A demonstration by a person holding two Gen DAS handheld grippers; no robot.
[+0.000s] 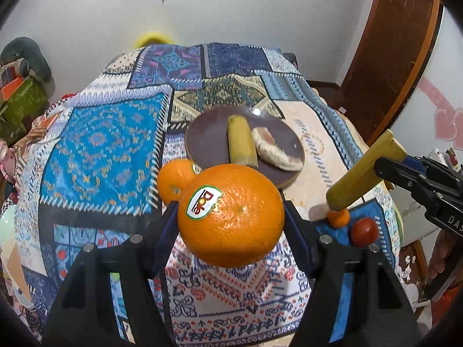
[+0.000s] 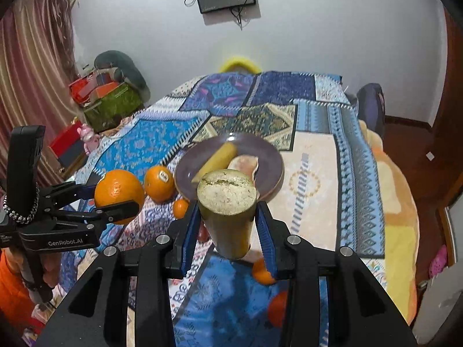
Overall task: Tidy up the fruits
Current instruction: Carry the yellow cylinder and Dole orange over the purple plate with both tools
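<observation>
The left gripper (image 1: 231, 217) is clamped on a large orange (image 1: 231, 215) with a white sticker, holding it above the patterned bedspread (image 1: 101, 150), just short of the brown plate (image 1: 202, 141) that sits near the middle of the bed. The right gripper (image 2: 227, 225) is clamped on a yellow-green stalk piece (image 2: 227, 211), its cut, pithy end facing the camera; seen from the left wrist view, the piece slants up over the right side of the bed. On the plate lie another stalk piece (image 1: 241, 141) and a pale fruit slice (image 1: 275, 150) beside it, touching. A second orange (image 1: 175, 180) rests on the bedspread against the plate's left rim. Nearer the right edge sit a small tangerine (image 1: 338, 218) and a red fruit (image 1: 364, 231), close together.
</observation>
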